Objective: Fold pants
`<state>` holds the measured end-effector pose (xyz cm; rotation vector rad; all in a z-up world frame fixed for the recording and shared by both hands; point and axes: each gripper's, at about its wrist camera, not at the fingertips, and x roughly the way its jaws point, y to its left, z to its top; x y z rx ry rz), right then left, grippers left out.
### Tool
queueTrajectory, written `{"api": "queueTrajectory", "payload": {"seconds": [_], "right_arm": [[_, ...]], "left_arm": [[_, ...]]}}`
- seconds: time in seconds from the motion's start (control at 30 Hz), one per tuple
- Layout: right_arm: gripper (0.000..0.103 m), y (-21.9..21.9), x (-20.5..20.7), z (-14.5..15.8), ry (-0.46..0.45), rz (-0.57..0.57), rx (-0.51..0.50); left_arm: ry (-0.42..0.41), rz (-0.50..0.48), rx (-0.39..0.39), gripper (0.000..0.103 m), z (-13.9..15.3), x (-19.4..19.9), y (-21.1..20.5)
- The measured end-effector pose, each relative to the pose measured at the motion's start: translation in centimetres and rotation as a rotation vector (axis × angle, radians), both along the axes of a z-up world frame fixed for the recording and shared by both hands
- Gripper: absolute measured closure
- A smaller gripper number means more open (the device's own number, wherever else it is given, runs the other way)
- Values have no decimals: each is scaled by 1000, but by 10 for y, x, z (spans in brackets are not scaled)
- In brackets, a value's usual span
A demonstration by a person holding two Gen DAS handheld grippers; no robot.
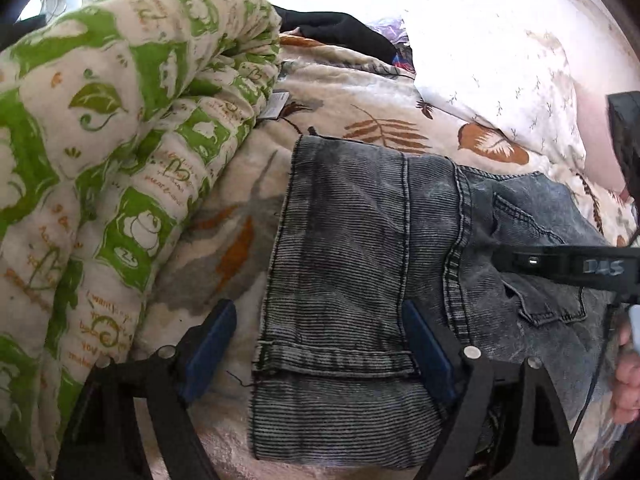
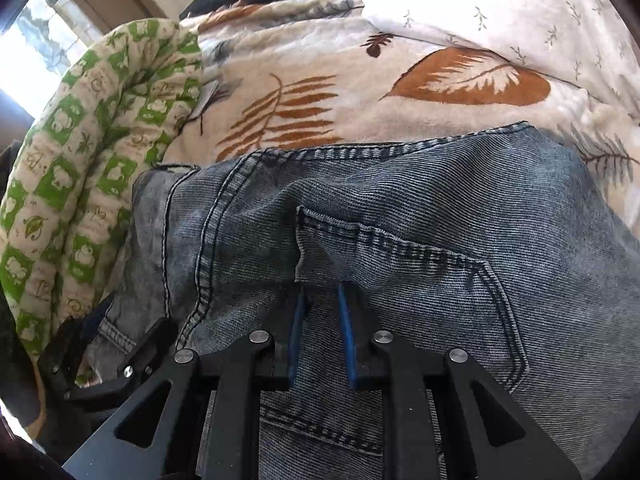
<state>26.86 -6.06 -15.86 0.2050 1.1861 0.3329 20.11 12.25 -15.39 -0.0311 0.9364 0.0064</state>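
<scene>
Grey-blue jeans (image 1: 360,240) lie folded on the bed, hem end toward me in the left wrist view. My left gripper (image 1: 318,312) stands open over that hem end: the left blue pad (image 1: 208,344) is off the cloth beside its edge, and the right pad (image 1: 428,348) rests on the denim. In the right wrist view my right gripper (image 2: 322,292) is shut on a pinch of the jeans (image 2: 400,200) at the near corner of the back pocket (image 2: 420,272), where the fabric puckers. One black finger (image 1: 520,260) of the right gripper reaches in from the right over the pocket.
A rolled green-and-white quilt (image 1: 100,160) rises along the left of the jeans. Underneath lies a cream blanket (image 2: 320,80) with brown leaves. A white pillow (image 1: 500,80) and a black garment (image 1: 340,32) sit at the back. A person's hand (image 1: 628,380) shows at the right edge.
</scene>
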Motion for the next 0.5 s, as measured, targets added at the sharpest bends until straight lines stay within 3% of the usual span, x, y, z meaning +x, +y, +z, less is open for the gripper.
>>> {"api": "queueTrajectory", "payload": {"seconds": [0.1,0.17,0.3,0.43,0.5], "right_arm": [[74,-13,-14,14,7,-26,92],[74,-20,-39,30,-48,-12,120],[74,-29,-89,38,-83,1,63],[74,-26,-121,20,-66,19,-22],[75,-24,-124,7,-71,5,-50]], "left_arm": [[-32,-10,29,16,7,-4,-4],[-71,-32,73,16,14,-8,-10],[-134,-63,115,16,27,-19,-18],[-68,-84,212,16,7,-15,-28],[-89,-76,227,13,4,-14,-30]]}}
